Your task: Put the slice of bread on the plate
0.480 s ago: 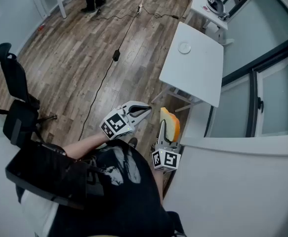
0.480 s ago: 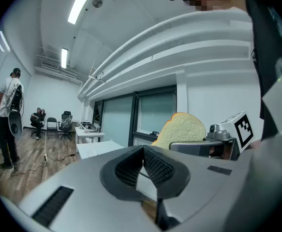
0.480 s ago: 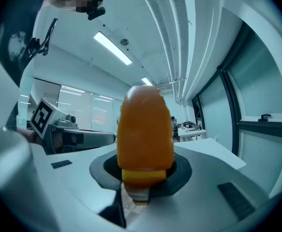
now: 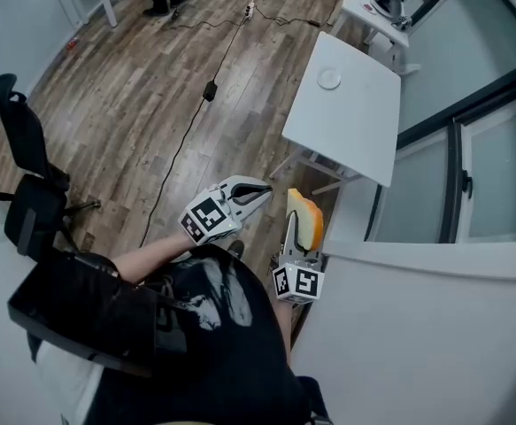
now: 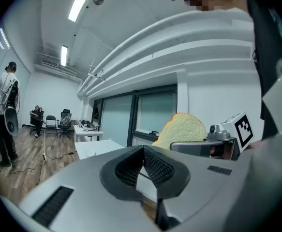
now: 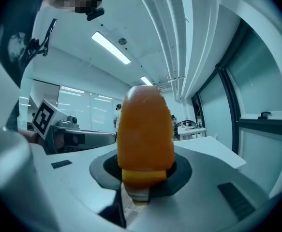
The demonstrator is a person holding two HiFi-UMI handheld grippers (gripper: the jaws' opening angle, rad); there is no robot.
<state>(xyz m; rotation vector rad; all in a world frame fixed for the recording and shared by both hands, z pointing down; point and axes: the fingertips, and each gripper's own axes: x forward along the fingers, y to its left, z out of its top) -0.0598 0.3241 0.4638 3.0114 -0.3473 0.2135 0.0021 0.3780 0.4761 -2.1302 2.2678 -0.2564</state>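
The person is holding the right gripper (image 4: pixel 298 230) nearly level in front of the body. Its jaws are pinching a pale, orange-crusted slice of bread (image 4: pixel 308 220) by its lower edge, so the slice is standing upright in the air above the brown wooden floor (image 4: pixel 151 104). The left gripper (image 4: pixel 256 191) is hovering just beside it, its jaws pressed together on nothing. The small round white plate (image 4: pixel 329 80) is sitting well apart from both, on a white rectangular table (image 4: pixel 364 131) beside the glass wall (image 4: pixel 496 175). A black office chair (image 4: pixel 27 175) is standing off to the left.
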